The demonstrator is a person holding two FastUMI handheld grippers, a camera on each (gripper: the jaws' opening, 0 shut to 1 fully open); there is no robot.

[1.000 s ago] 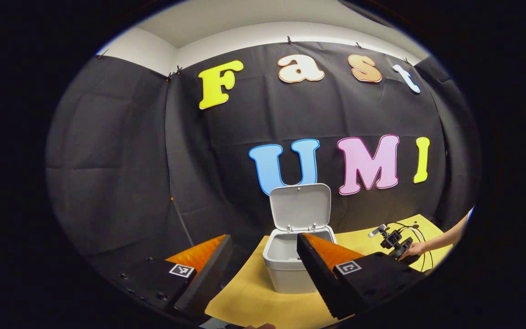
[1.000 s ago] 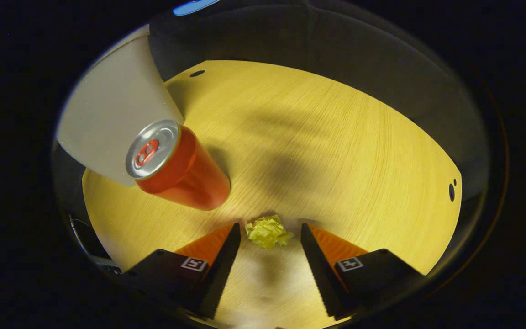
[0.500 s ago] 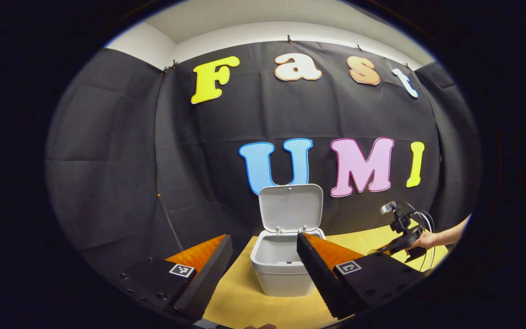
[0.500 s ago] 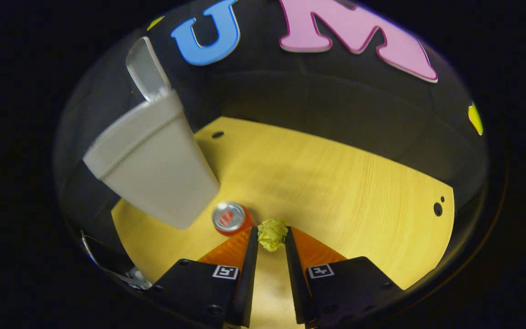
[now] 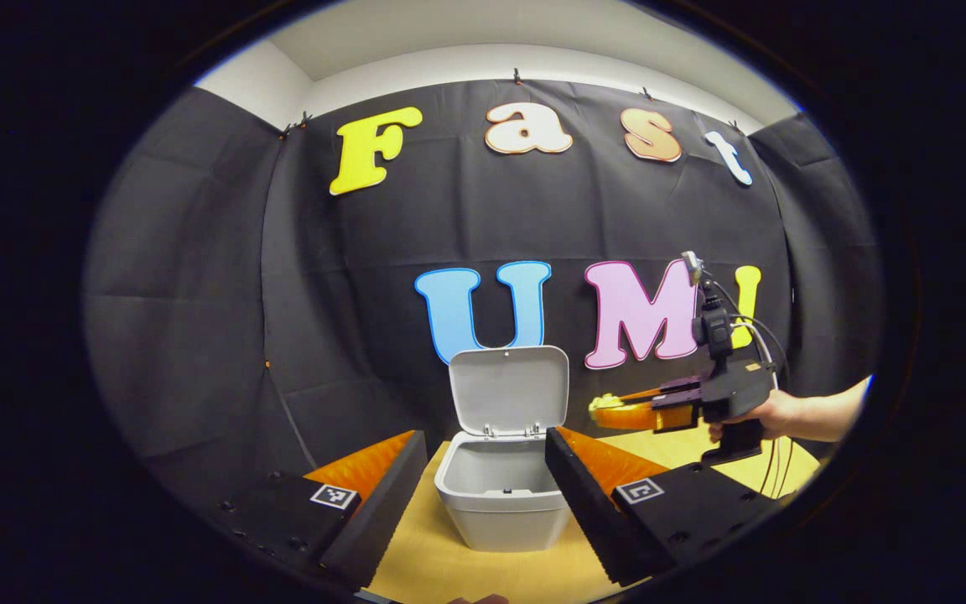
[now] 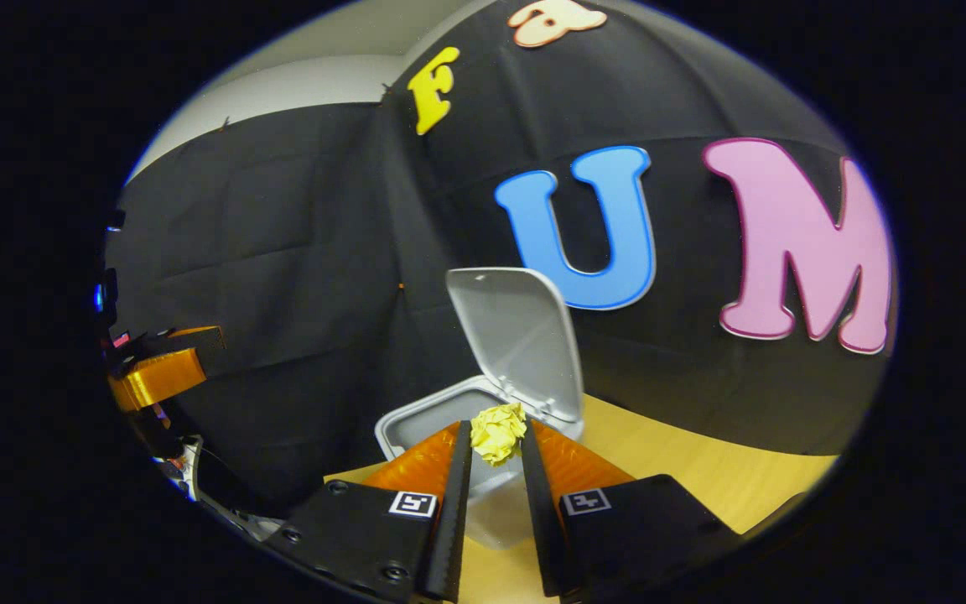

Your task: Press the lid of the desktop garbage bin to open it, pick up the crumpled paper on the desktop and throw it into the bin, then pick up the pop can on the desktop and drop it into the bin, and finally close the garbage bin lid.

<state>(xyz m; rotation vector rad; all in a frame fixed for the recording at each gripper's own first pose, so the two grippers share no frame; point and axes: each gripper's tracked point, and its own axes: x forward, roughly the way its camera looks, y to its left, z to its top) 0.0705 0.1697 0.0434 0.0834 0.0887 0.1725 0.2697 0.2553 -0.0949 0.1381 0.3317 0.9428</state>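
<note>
Right gripper [image 6: 495, 440] clenched on the crumpled paper [image 6: 498, 431], carried in the air beside the open garbage bin [image 6: 416, 424].

Both fingers press the paper's sides near their tips; it is a small, pale yellow, tightly wrinkled ball. In the left gripper view the right gripper [image 5: 605, 411] hangs well above the wooden desktop [image 5: 441, 570], just right of the bin [image 5: 504, 503], held by a hand [image 5: 772, 415], with free air between its tips and the rim. The lid [image 5: 508, 390] stands upright at the bin's back edge against the black cloth wall [image 5: 198, 294], leaving the mouth clear from above and in front. What shows of the pale grey inside holds nothing; its floor is hidden. Left gripper [image 5: 483, 445] hovers with fingers spread wide and nothing between them, facing the bin's front, not touching it.
</note>
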